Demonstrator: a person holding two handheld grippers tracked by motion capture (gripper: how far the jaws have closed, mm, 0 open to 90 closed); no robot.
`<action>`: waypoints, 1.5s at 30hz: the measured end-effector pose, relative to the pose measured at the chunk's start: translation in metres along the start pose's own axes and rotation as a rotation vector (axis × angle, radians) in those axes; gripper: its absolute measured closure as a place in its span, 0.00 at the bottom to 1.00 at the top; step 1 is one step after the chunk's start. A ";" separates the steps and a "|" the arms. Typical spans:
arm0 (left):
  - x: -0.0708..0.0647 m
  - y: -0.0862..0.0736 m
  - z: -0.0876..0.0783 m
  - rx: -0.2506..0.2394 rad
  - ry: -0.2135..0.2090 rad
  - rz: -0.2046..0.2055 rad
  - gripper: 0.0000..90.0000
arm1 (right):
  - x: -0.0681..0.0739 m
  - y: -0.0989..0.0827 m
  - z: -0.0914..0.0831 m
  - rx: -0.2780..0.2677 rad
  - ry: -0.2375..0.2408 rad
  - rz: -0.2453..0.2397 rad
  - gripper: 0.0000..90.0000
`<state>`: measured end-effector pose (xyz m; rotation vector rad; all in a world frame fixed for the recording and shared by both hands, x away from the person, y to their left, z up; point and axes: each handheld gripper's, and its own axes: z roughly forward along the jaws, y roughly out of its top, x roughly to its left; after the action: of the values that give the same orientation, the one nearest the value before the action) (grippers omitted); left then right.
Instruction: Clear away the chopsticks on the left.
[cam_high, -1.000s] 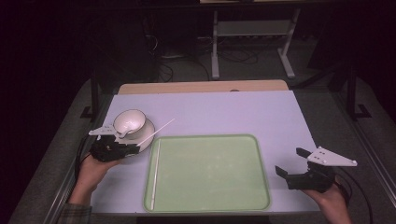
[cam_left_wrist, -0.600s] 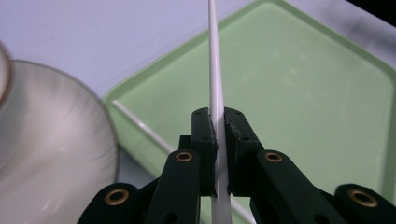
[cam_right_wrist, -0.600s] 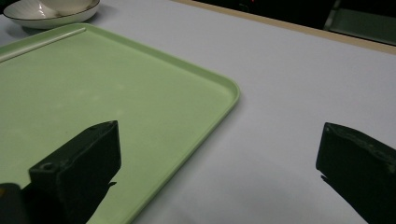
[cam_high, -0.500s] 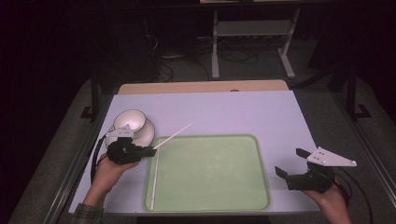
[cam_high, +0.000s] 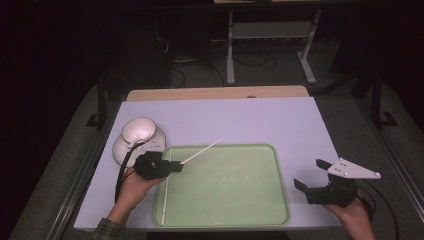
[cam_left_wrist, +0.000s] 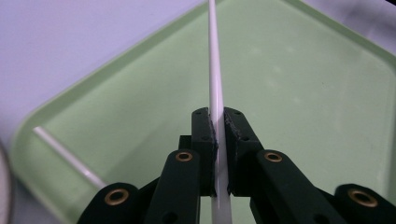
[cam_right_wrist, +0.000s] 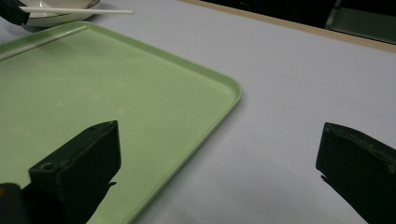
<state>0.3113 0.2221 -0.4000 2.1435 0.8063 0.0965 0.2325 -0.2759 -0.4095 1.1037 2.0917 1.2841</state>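
My left gripper (cam_high: 172, 167) is shut on a white chopstick (cam_high: 201, 151), gripped near one end, at the left edge of the green tray (cam_high: 235, 220). The stick slants up to the right above the tray. In the left gripper view the pads (cam_left_wrist: 209, 135) pinch the chopstick (cam_left_wrist: 214, 70) over the tray (cam_left_wrist: 303, 93). A second white chopstick (cam_high: 165, 192) lies in the tray along its left rim, also seen as chopstick (cam_left_wrist: 65, 156). My right gripper (cam_high: 311, 174) stands open beside the tray's right edge, nothing between its jaws.
A white bowl (cam_high: 138, 131) sits on a second one at the table's left, behind the left hand. The lilac table mat (cam_high: 260, 120) lies bare behind the tray. The right gripper view shows the tray corner (cam_right_wrist: 229, 88) and the bowl (cam_right_wrist: 60, 17) far off.
My left gripper has carried the chopstick rightward, from beside the bowl to the tray's left edge. The right gripper has stayed put.
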 end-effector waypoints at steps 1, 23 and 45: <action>-0.002 0.001 0.003 0.007 0.004 0.004 0.93 | 0.000 0.000 0.000 -0.001 0.000 0.000 0.00; -0.024 -0.002 0.054 0.088 0.031 0.009 0.93 | 0.000 0.000 0.000 0.000 -0.002 0.003 0.00; -0.028 -0.003 0.066 0.118 0.037 0.035 0.92 | 0.000 0.000 -0.002 -0.009 -0.002 0.001 0.00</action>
<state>0.3090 0.1625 -0.4395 2.2731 0.8145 0.1097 0.2314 -0.2769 -0.4082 1.1023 2.0823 1.2916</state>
